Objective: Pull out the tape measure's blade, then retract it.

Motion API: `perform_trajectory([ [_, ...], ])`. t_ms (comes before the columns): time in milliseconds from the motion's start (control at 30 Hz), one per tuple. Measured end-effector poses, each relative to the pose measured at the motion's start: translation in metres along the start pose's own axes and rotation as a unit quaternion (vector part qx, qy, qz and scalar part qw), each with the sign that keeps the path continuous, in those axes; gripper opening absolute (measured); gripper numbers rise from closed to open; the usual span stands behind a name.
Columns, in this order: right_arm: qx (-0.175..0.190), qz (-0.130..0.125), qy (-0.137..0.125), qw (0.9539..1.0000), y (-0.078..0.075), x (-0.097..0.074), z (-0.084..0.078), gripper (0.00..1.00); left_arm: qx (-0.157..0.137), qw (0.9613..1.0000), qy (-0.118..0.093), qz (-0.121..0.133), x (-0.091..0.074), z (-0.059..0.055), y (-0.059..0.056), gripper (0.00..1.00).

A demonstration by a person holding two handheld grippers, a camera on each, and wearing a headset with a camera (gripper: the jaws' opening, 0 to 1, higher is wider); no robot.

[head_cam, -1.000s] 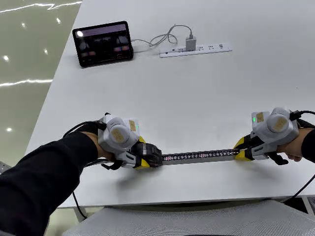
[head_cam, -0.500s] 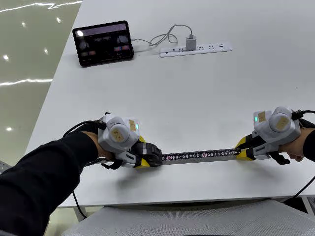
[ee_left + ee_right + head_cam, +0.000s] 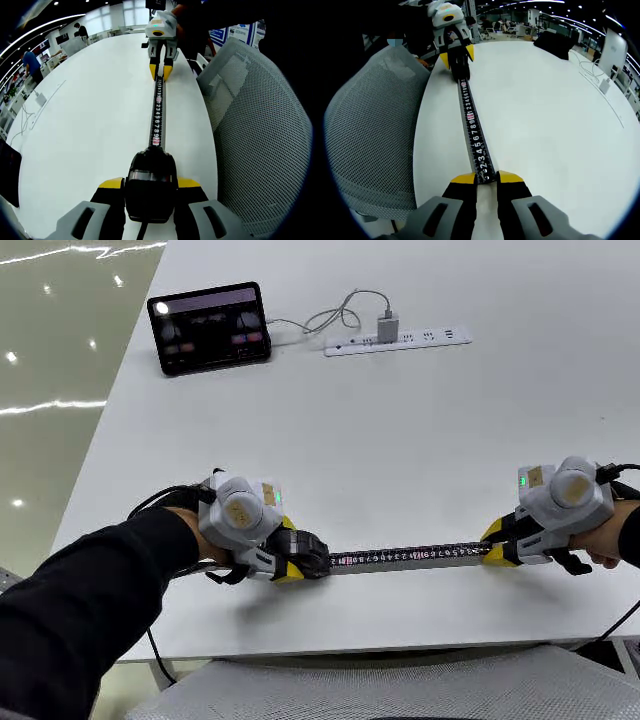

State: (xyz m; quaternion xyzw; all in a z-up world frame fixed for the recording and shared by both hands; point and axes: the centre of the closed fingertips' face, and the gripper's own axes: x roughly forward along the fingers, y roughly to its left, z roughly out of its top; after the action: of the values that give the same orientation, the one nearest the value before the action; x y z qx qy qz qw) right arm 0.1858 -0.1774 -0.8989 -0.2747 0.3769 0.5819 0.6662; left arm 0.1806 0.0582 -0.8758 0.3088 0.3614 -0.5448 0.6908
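A black tape measure case (image 3: 307, 554) lies near the white table's front edge, and my left gripper (image 3: 290, 556) is shut on it. Its dark blade (image 3: 410, 558) runs right along the tabletop to my right gripper (image 3: 494, 546), which is shut on the blade's tip. In the left gripper view the case (image 3: 151, 170) sits between the yellow fingertips of the left gripper (image 3: 150, 183), and the blade (image 3: 157, 110) stretches away to the right gripper (image 3: 161, 74). In the right gripper view the right gripper (image 3: 487, 178) pinches the numbered blade (image 3: 471, 125), which leads to the case (image 3: 460, 69).
A tablet (image 3: 209, 327) and a white power strip (image 3: 397, 340) with a plugged charger and cable lie at the table's far side. A grey mesh chair (image 3: 400, 690) stands against the front edge. The table's left edge (image 3: 100, 440) drops to a glossy floor.
The right gripper has shifted slightly to the right, drawing a little more blade out of the case. The left gripper and case have stayed put.
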Motion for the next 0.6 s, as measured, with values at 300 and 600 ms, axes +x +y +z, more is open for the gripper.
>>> perform_trajectory([
  [300,0.003,0.0,-0.002,1.0,0.0001,-0.0007,-0.001,0.1,0.001,1.0,0.001,-0.001,0.0,-0.0002,0.0002,0.33],
  [600,0.005,0.0,-0.002,1.0,-0.0011,-0.0027,-0.003,0.1,0.001,1.0,0.001,-0.001,0.0003,-0.0003,0.0003,0.33],
])
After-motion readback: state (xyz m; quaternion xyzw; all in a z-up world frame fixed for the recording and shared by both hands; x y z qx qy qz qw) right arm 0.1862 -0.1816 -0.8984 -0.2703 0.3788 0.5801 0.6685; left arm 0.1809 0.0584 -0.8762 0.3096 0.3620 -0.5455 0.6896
